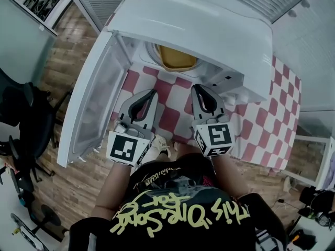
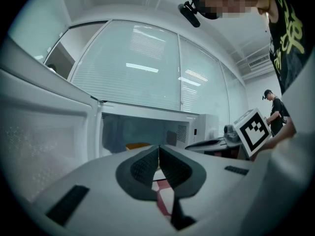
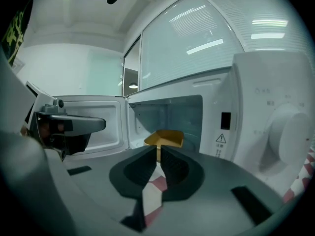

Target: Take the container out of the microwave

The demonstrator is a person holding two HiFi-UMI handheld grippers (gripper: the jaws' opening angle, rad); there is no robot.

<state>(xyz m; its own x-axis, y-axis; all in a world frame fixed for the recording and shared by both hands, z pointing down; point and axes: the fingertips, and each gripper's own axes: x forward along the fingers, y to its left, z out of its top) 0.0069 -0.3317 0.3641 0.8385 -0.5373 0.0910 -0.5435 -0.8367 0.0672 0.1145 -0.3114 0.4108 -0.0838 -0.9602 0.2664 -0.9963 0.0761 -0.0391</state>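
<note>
A white microwave point(image 1: 209, 25) stands on a red-and-white checked cloth point(image 1: 172, 109), its door point(image 1: 94, 103) swung wide open to the left. Inside sits a yellow container point(image 1: 177, 59), also visible as the yellow container point(image 3: 164, 138) in the right gripper view and as a yellow edge point(image 2: 138, 145) in the left gripper view. My left gripper point(image 1: 153, 92) and right gripper point(image 1: 196, 88) hover side by side over the cloth, just in front of the microwave's opening. Both are shut with nothing between the jaws, and both point toward the cavity.
The microwave's control panel point(image 3: 275, 127) is to the right of the cavity. A wooden floor point(image 1: 57, 67) lies left of the table, with a dark chair point(image 1: 21, 119) beside it. A second person point(image 2: 275, 112) stands in the background on the right.
</note>
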